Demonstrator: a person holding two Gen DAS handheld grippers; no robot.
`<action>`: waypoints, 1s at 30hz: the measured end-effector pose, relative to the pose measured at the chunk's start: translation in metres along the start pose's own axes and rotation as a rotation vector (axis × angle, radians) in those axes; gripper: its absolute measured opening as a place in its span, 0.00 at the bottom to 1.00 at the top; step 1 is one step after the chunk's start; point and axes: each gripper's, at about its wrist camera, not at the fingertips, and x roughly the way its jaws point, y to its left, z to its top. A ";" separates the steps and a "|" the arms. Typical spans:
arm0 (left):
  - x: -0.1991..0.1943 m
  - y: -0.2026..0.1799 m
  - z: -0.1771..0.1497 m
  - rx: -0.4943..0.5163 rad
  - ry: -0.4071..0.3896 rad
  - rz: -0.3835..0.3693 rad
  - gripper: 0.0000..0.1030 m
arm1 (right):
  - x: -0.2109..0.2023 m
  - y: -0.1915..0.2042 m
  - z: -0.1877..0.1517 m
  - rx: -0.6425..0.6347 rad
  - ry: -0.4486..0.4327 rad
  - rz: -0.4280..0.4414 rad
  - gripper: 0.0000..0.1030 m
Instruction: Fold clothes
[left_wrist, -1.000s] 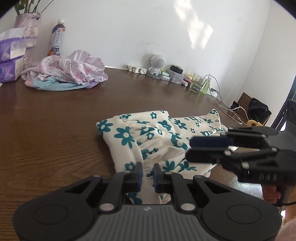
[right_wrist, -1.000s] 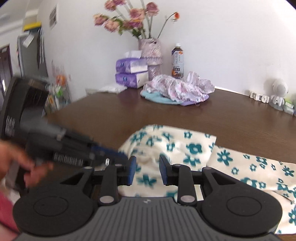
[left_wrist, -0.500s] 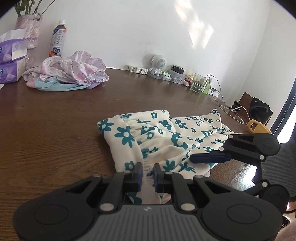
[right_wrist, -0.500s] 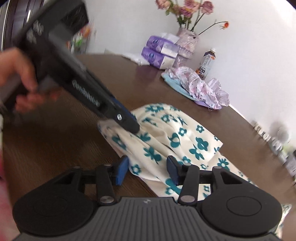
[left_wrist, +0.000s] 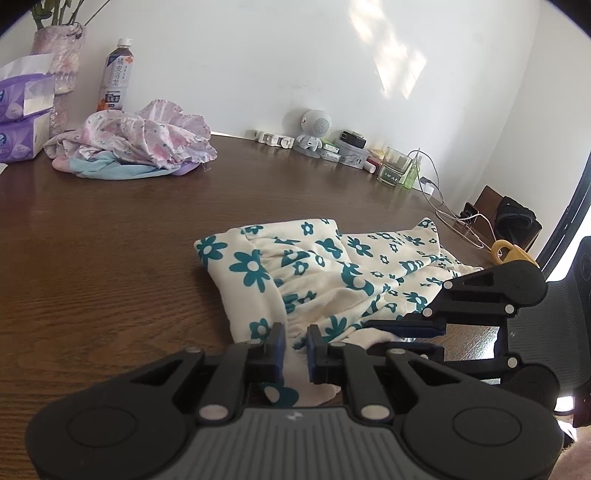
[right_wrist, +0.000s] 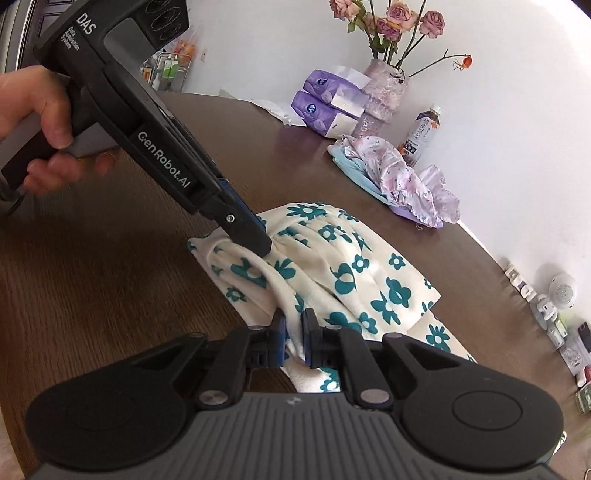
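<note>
The left gripper (left_wrist: 295, 341) has its fingers pinched on the near hem of the flowered garment (left_wrist: 325, 273). Just beside it, the right gripper (right_wrist: 293, 332) nips the same hem. The garment's long axis runs away from both grippers, from the worktop's (left_wrist: 92, 258) near edge toward its far right corner.

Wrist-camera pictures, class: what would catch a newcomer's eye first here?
First, the cream garment with teal flowers, lying mid-table on the dark wooden table. Both grippers pinch its near edge: the left gripper and the right gripper. Beyond, a crumpled pink and blue clothes pile sits by the wall.
</note>
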 end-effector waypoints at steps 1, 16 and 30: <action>-0.002 -0.002 0.001 0.002 -0.005 -0.008 0.11 | 0.000 -0.001 -0.001 0.005 -0.001 0.004 0.08; 0.003 -0.028 -0.006 0.155 0.046 -0.007 0.22 | -0.006 -0.011 -0.008 -0.004 0.001 0.006 0.09; 0.003 -0.015 -0.005 0.088 0.045 -0.050 0.22 | -0.011 -0.018 -0.015 -0.067 0.034 -0.048 0.09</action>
